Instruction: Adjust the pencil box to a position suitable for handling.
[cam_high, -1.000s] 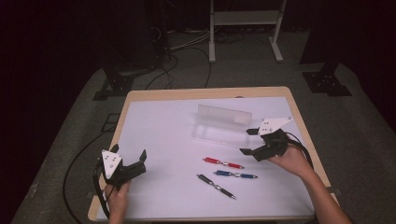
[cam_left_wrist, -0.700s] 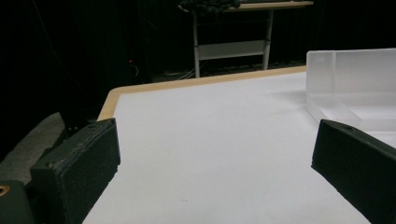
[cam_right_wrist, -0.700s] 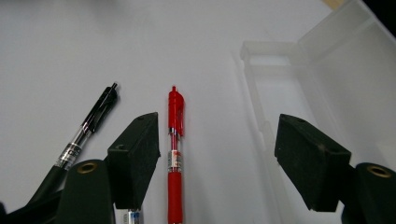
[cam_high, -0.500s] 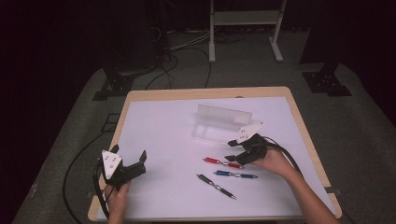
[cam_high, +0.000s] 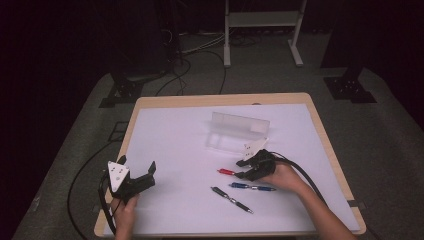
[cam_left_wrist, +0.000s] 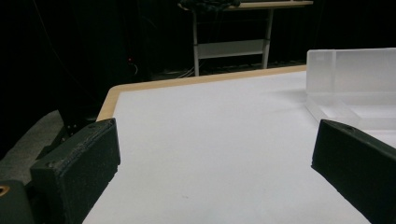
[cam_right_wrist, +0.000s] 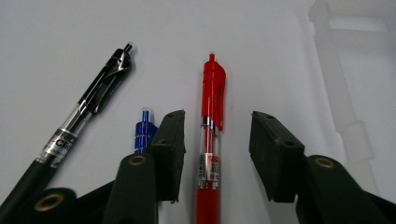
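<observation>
Three pens lie on the white table top (cam_high: 175, 140): a red pen (cam_high: 225, 171), a blue pen (cam_high: 252, 187) and a black pen (cam_high: 232, 199). My right gripper (cam_high: 240, 170) is low over the red pen's right end, open. In the right gripper view the red pen (cam_right_wrist: 211, 140) lies lengthwise between the two spread jaws of that gripper (cam_right_wrist: 217, 126), touching neither. The blue pen (cam_right_wrist: 142, 133) pokes out just left of the left jaw, and the black pen (cam_right_wrist: 88, 112) is farther left. My left gripper (cam_high: 137, 164) rests open at the front left with nothing in it (cam_left_wrist: 217, 140).
A clear plastic box (cam_high: 237, 132) with its lid up stands behind the pens, close to the right gripper; it shows again as the clear box (cam_left_wrist: 355, 88) and the clear box (cam_right_wrist: 355, 70). Wooden table edges border the white surface. Cables trail from both grippers.
My right gripper has moved left and toward the front, from beside the clear box down to the red pen, which its jaws now straddle. The left gripper has not moved.
</observation>
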